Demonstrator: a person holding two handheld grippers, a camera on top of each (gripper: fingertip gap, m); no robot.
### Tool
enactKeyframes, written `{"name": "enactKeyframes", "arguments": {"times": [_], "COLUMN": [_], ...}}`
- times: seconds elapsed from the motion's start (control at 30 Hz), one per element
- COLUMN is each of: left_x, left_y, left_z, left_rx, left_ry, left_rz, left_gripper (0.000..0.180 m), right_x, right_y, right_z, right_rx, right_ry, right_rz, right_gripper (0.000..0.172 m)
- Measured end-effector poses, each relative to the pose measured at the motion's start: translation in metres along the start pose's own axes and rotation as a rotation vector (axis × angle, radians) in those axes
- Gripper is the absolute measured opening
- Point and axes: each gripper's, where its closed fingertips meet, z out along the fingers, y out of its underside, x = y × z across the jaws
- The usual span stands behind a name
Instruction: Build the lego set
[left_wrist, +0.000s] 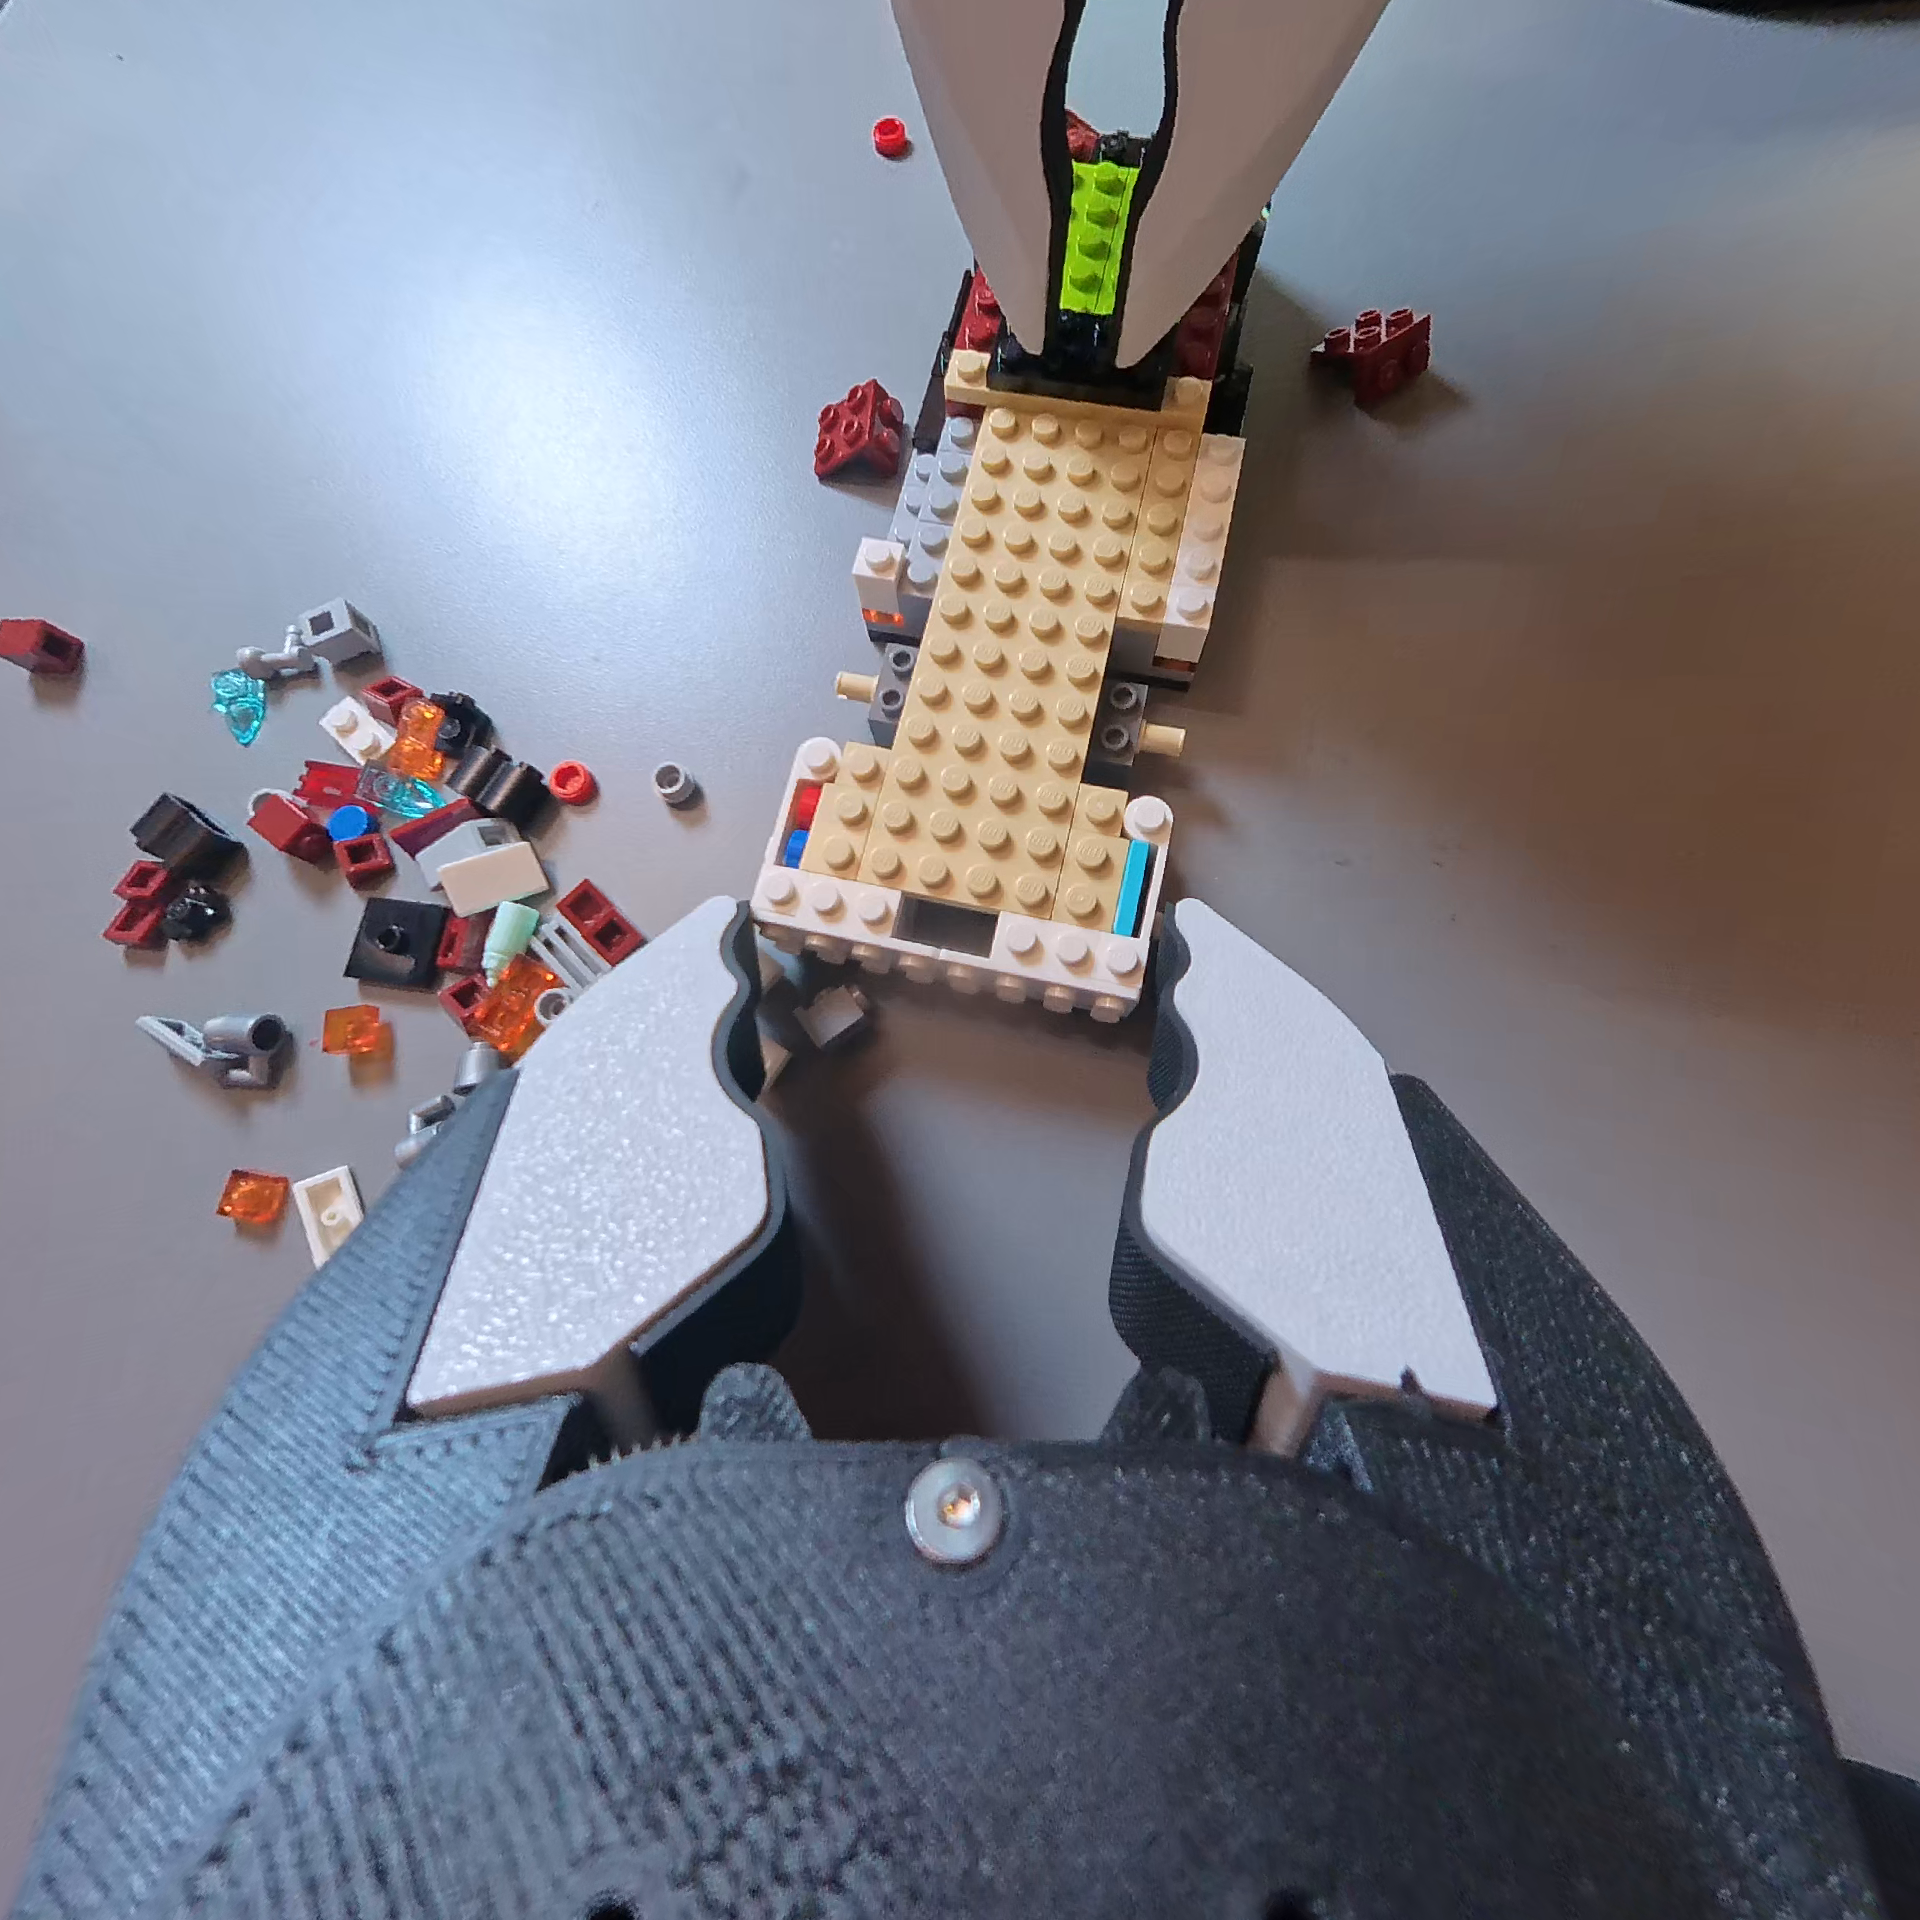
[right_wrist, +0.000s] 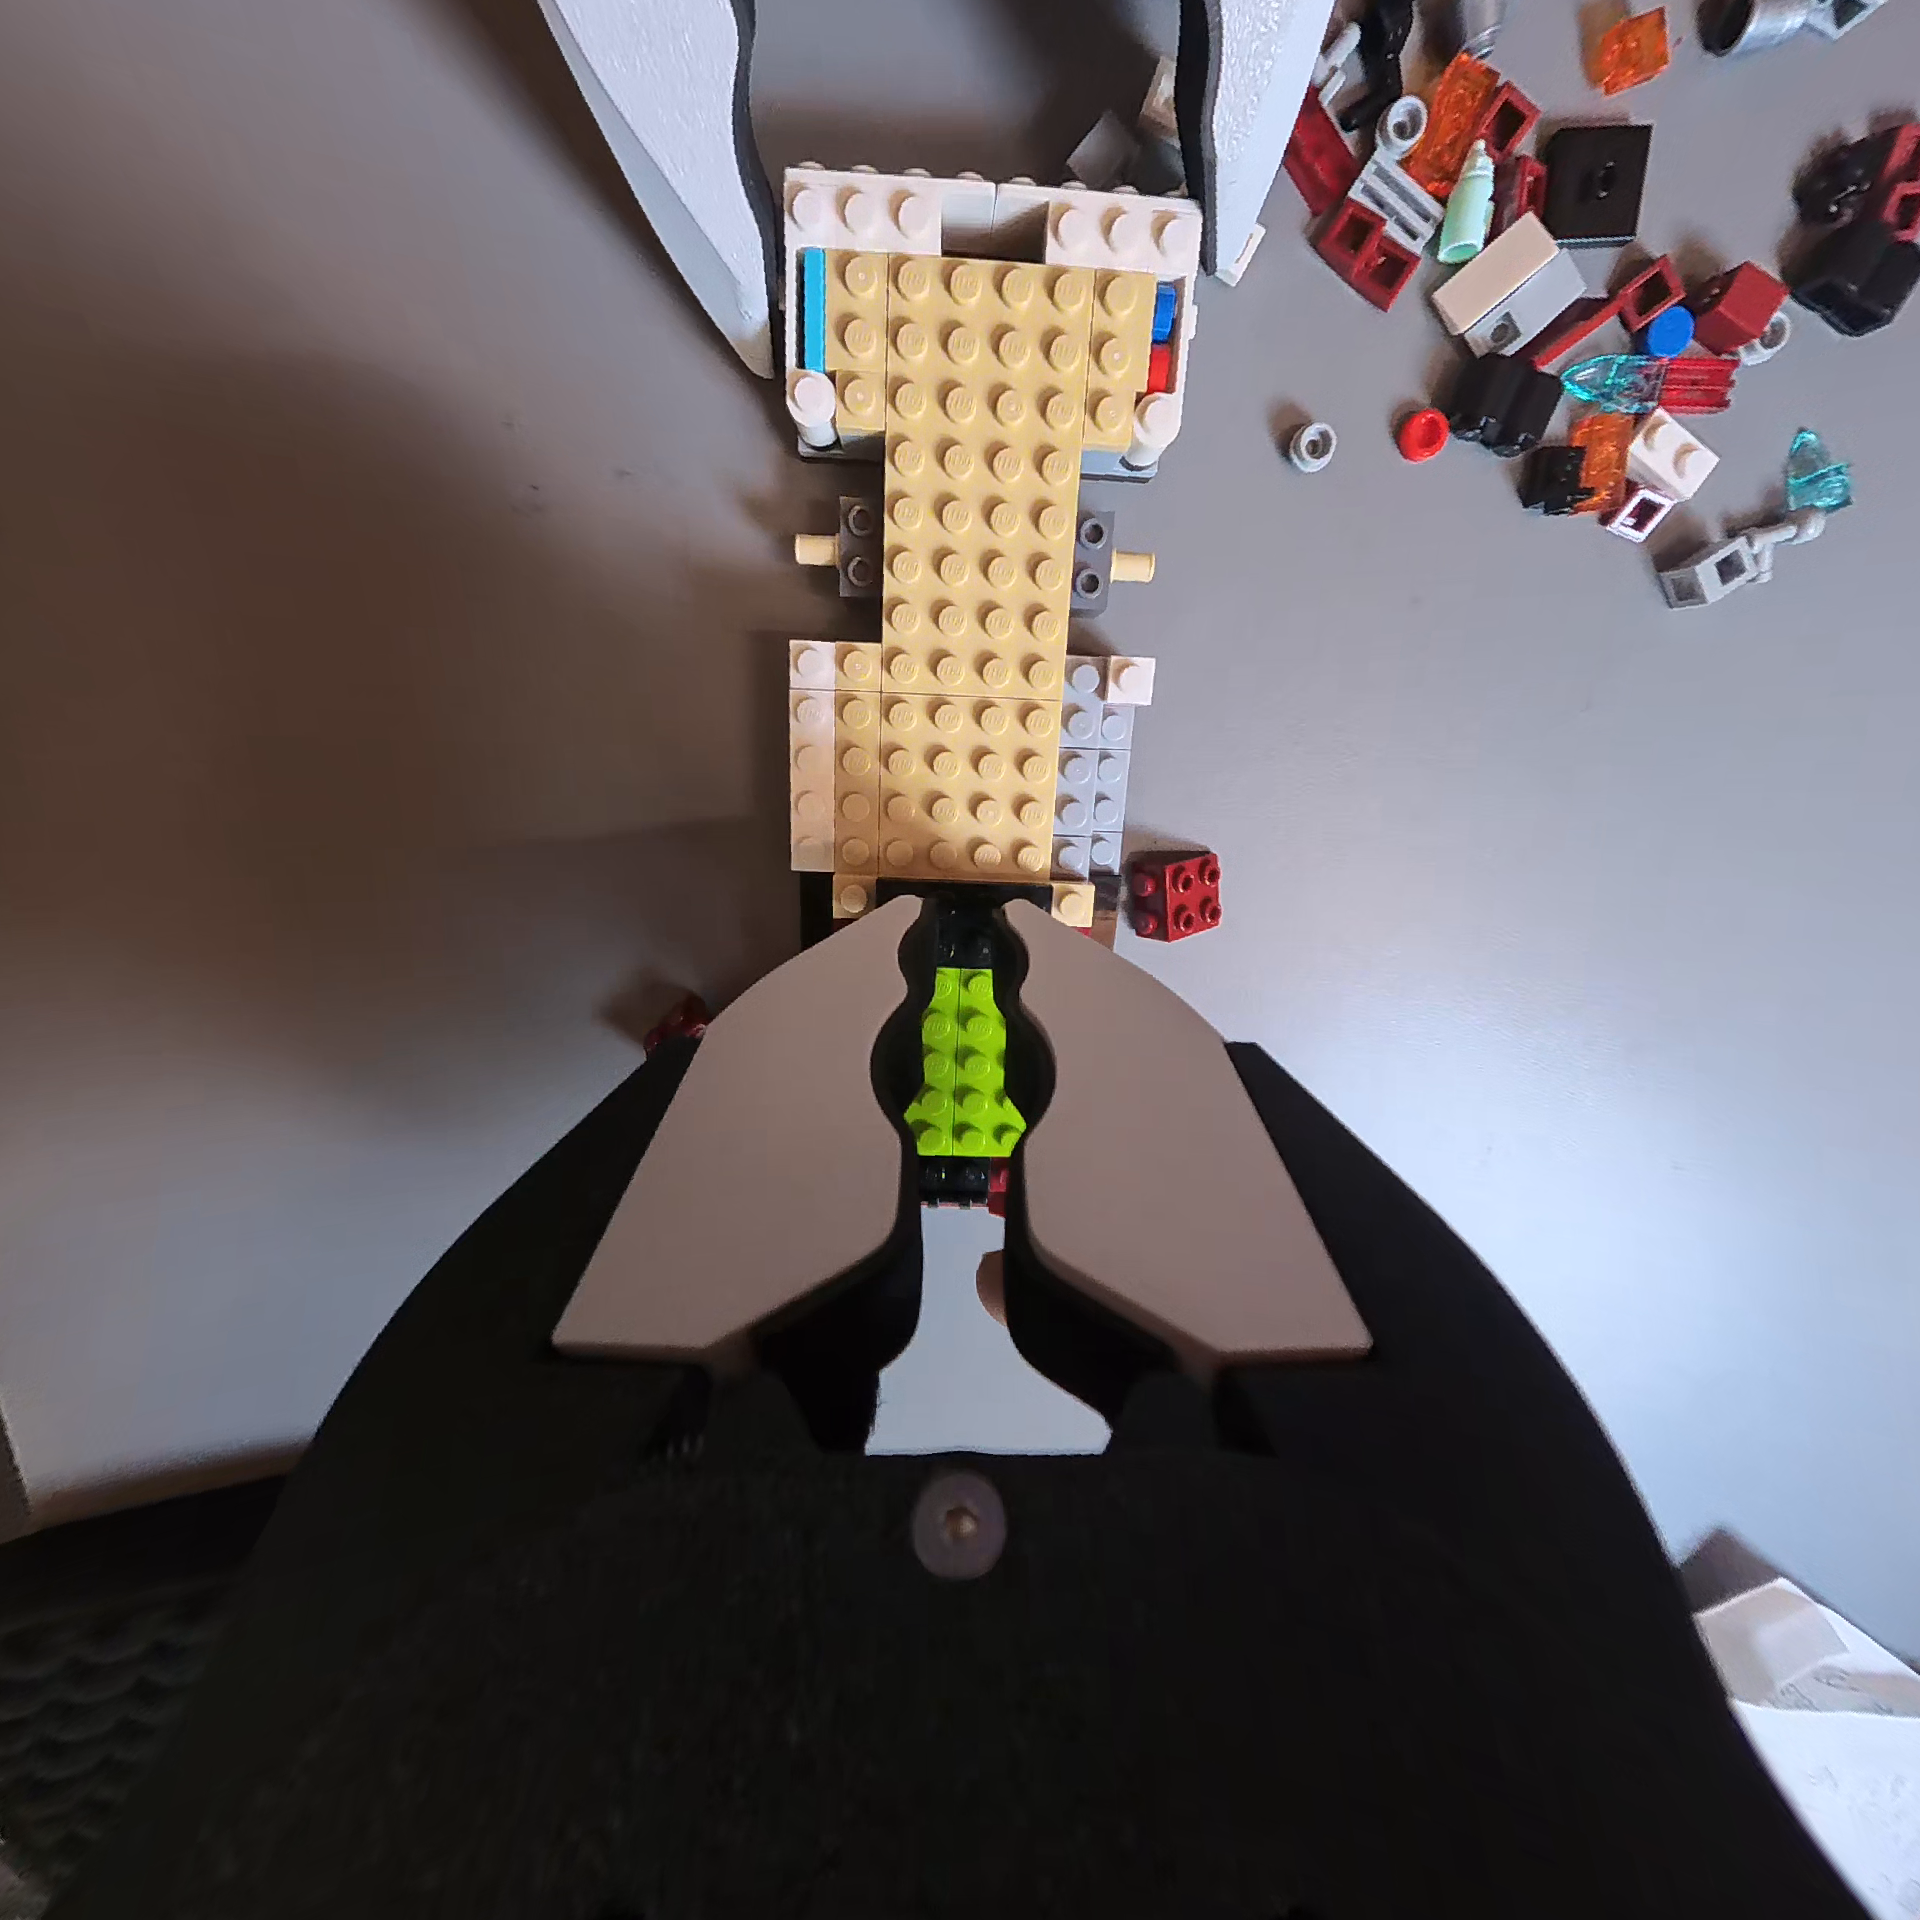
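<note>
We had left fingers (left_wrist: 961, 940) apart, flanking the brick model's (left_wrist: 1023, 665) white end; right fingers (right_wrist: 961, 914) clamped on its black-and-lime end; loose bricks (left_wrist: 405, 862) lay unattached on the worktop (left_wrist: 1558, 831)

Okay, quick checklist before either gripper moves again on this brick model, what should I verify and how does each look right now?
1. Right gripper fingers closed on the lime-green and black strip: ok.
2. Left gripper fingers pressing the model's white end: not ok, they flank it, spread wide.
3. Tan plate model flat on the table: ok.
4. Small grey piece between the left fingers: not ok.
5. Loose brick pile off the model: ok.
</note>
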Motion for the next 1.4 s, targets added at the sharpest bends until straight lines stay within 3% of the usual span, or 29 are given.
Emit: {"name": "enactKeyframes", "arguments": {"times": [0.17, 0.33, 0.43, 0.63, 0.8, 0.9, 0.97, 1.1, 1.27, 1.4], "left_x": [0.0, -0.001, -0.001, 0.0, 0.002, 0.003, 0.004, 0.005, 0.001, -0.003], "left_y": [0.0, 0.0, 0.0, -0.004, -0.011, -0.019, -0.023, -0.021, -0.024, -0.019], "left_z": [0.0, 0.0, 0.0, -0.004, -0.009, -0.013, -0.015, -0.016, -0.017, -0.013], "left_rx": [-0.003, -0.006, -0.011, -0.001, 0.04, 0.085, 0.113, 0.125, 0.149, 0.097], "left_ry": [-0.002, -0.005, -0.009, 0.007, 0.067, 0.137, 0.188, 0.246, 0.222, 0.077], "left_rz": [0.002, 0.004, 0.009, -0.023, -0.132, -0.298, -0.408, -0.517, -0.484, -0.259], "left_gripper": [0.073, 0.073, 0.073, 0.073, 0.073, 0.073, 0.073, 0.073, 0.073, 0.073], "right_x": [0.003, 0.008, 0.008, -0.009, 0.002, 0.004, 0.006, 0.008, 0.008, -0.004], "right_y": [-0.001, -0.02, -0.002, 0.037, 0.045, 0.04, 0.039, 0.036, 0.037, 0.045], "right_z": [-0.003, -0.046, -0.053, -0.027, -0.013, -0.009, -0.007, -0.009, -0.009, -0.024], "right_rx": [0.075, 0.404, 0.462, 0.407, 0.348, 0.315, 0.282, 0.281, 0.268, 0.307], "right_ry": [0.009, 0.076, 0.145, 0.19, 0.254, 0.246, 0.26, 0.25, 0.256, 0.231], "right_rz": [0.052, 0.133, 0.154, 0.18, 0.138, 0.084, 0.034, 0.026, 0.031, 0.107], "right_gripper": [0.017, 0.029, 0.035, 0.047, 0.061, 0.06, 0.05, 0.04, 0.04, 0.039]}}
